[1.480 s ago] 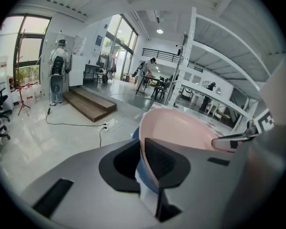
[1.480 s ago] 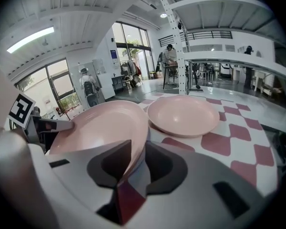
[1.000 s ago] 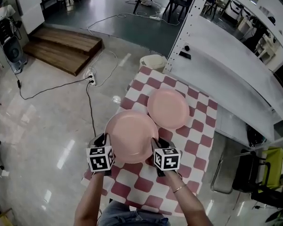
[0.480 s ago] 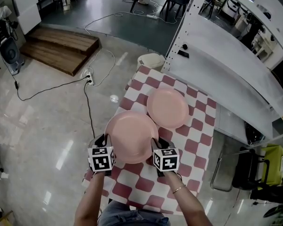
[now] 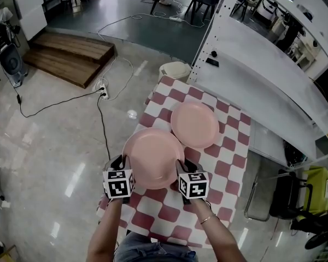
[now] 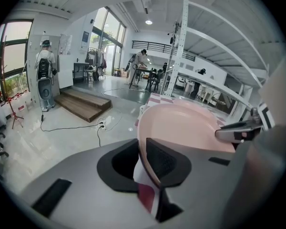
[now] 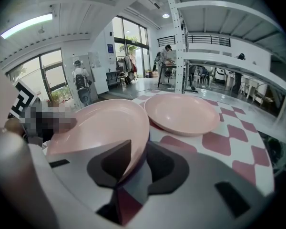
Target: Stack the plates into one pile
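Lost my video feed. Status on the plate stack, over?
Right gripper shut on near plate, at its rim. Left gripper: jaws just opening, rim between them. Plate beside far plate, not yet stacked. Nothing between them.

You have two plain pink round plates with shallow raised rims on the checked desk (image 5: 229,146). The far plate (image 5: 194,125) lies flat and empty. The near plate (image 5: 153,158) is just beside it, their rims meeting. Its right rim is pinched in your right tool (image 5: 181,165). Its left rim stands between the jaws of your left tool (image 5: 122,161), which have just been opening.
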`<state>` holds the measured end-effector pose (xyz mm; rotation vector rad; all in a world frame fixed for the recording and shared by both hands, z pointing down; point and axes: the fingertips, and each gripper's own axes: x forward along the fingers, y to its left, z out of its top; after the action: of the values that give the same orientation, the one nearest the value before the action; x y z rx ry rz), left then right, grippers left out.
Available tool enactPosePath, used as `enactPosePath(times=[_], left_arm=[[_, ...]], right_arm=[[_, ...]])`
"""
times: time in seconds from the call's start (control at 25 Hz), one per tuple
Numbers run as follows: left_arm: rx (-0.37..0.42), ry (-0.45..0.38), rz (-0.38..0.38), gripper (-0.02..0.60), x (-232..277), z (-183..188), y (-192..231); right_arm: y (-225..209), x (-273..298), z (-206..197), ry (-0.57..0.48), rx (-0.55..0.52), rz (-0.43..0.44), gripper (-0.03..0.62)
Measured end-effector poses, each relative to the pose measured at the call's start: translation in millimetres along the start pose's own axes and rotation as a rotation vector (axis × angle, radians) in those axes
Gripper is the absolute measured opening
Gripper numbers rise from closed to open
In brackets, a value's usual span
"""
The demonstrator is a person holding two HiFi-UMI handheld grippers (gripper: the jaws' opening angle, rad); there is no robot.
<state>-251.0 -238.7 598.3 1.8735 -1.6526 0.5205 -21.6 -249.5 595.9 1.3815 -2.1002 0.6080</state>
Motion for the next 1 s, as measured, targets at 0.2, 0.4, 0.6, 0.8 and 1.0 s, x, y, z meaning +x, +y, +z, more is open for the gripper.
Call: enactPosePath(times=[0.2,0.4,0.6,0.8,1.0], left_arm=[[-0.007,0.012,-0.002,0.071,1,-3,2],[-0.014,0.014,-0.008,0.072,3,-4,2],[-0.016,0.005,-0.006,0.072,1,0,4],[0.006,-0.022,-0.004,0.072,-1,13,4],[0.044,-0.053,-0.016,0.072,-3,35,-1]], right_arm=[[-3,-1,-1,-0.001,0.003,-0.016,0.121],[-3,0,-3,-0.001,0.008,-0.003,0.121],[-3,-4,4,-0.047,0.026,0.004,0.123],[-10,-6,10,-0.068,0.078,0.008,0.123],[-22,-15,16,-0.082,0.089,-0.020,0.123]])
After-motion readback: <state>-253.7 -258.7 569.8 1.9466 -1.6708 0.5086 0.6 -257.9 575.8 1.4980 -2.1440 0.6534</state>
